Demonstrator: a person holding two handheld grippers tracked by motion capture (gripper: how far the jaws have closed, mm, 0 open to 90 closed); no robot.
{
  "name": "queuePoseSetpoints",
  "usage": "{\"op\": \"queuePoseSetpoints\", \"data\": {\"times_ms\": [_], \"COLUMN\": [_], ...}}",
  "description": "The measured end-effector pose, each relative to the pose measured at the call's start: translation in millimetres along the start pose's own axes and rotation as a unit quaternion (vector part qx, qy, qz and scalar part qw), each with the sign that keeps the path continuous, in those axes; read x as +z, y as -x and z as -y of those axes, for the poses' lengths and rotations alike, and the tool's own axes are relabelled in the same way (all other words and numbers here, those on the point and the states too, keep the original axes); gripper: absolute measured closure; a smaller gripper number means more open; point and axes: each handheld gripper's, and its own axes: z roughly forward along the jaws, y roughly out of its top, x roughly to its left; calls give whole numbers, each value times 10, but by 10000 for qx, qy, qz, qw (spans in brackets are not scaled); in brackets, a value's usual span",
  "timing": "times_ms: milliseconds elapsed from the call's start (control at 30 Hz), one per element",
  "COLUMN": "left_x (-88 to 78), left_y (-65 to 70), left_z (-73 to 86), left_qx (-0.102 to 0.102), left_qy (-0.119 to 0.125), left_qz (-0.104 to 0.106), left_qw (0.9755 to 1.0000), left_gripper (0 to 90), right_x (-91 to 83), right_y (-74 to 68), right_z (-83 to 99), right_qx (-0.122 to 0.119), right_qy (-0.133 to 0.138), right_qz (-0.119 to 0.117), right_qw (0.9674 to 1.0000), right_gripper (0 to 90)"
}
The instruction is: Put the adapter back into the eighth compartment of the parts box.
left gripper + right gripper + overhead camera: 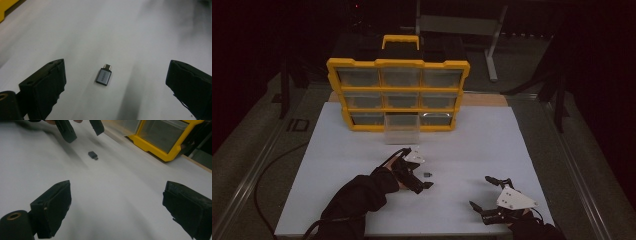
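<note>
Left tool (112, 82) spread; adapter (104, 75) between (lettering unreadable).

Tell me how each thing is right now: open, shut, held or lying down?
left gripper: open, fingers either side of the adapter, not touching.
right gripper: open, holding nothing.
adapter: lying flat on the white board.
clear drawer: pulled out of the yellow organizer.

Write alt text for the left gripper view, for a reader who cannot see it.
A small grey adapter with a short metal plug at one end lies flat on the white table, between the wide-open black jaws of the left gripper and touching neither. A yellow corner of the organizer shows at the upper left edge.
</note>
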Motion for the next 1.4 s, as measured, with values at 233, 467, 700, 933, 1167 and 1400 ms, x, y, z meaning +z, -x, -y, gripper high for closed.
{"op": "queuePoseSetpoints", "data": {"times_ms": [233, 467, 700, 933, 1167, 1400], "left_x": [82, 151, 144, 167, 206, 223], "left_y": [5, 4, -12, -18, -14, -4], "left_z": [19, 33, 22, 31, 27, 18], "left_qx": [131, 149, 208, 179, 286, 330], "left_qy": [-171, -296, -297, -341, -426, -498], "left_qz": [-91, -156, -227, -250, -303, -358], "left_qw": [9997, 9993, 9991, 9989, 9982, 9976], "left_gripper": [125, 183, 297, 420, 533, 636], "right_x": [2, 4, 1, 1, 0, 3], "right_y": [3, 11, 15, 14, 14, 12], "right_z": [2, 6, 7, 8, 7, 7], "right_qx": [-30, -104, -106, -93, -100, -104], "right_qy": [3, -19, -22, -22, -21, -18], "right_qz": [-1, -18, -14, -22, -19, -14], "right_qw": [10000, 9999, 9999, 10000, 9999, 9999], "right_gripper": [84, 84, 84, 84, 84, 84]}}
